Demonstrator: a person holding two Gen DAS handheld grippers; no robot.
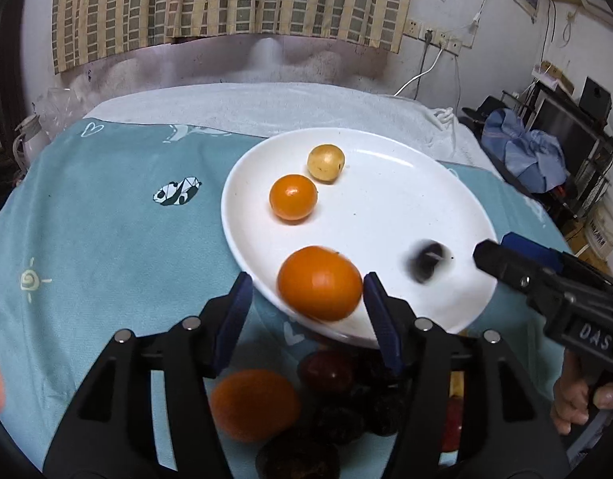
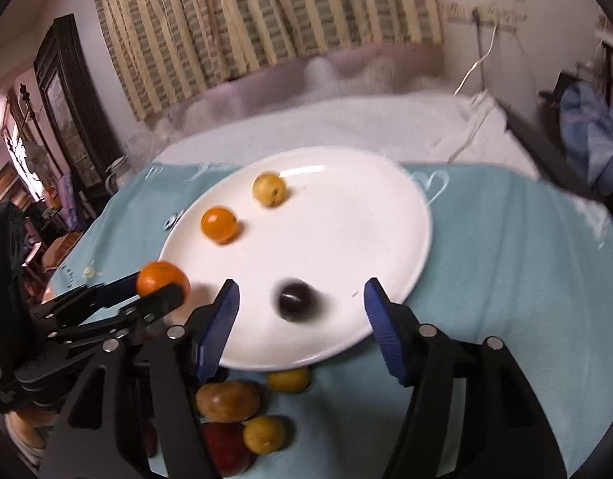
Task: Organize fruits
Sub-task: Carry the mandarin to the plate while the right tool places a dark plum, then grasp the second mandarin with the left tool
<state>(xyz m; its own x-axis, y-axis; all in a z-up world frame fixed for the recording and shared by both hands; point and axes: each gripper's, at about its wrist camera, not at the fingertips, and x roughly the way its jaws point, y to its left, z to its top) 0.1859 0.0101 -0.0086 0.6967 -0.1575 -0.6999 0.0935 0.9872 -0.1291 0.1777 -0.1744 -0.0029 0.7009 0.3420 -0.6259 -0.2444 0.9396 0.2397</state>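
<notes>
The left gripper (image 1: 306, 299) holds a large orange (image 1: 319, 282) between its jaws, right over the near rim of the white plate (image 1: 386, 167), so the fruit sits straight ahead and only needs lowering. The right gripper (image 2: 300, 303) hangs with jaws spread and empty over the plate's near edge, a blurred dark plum (image 2: 295, 298) lying on the plate between them. A small orange (image 1: 293, 197) and a yellow fruit (image 1: 325, 161) rest farther back, well apart. Loose fruit (image 2: 226, 401) crowds the teal cloth (image 1: 107, 219) just below the rim
</notes>
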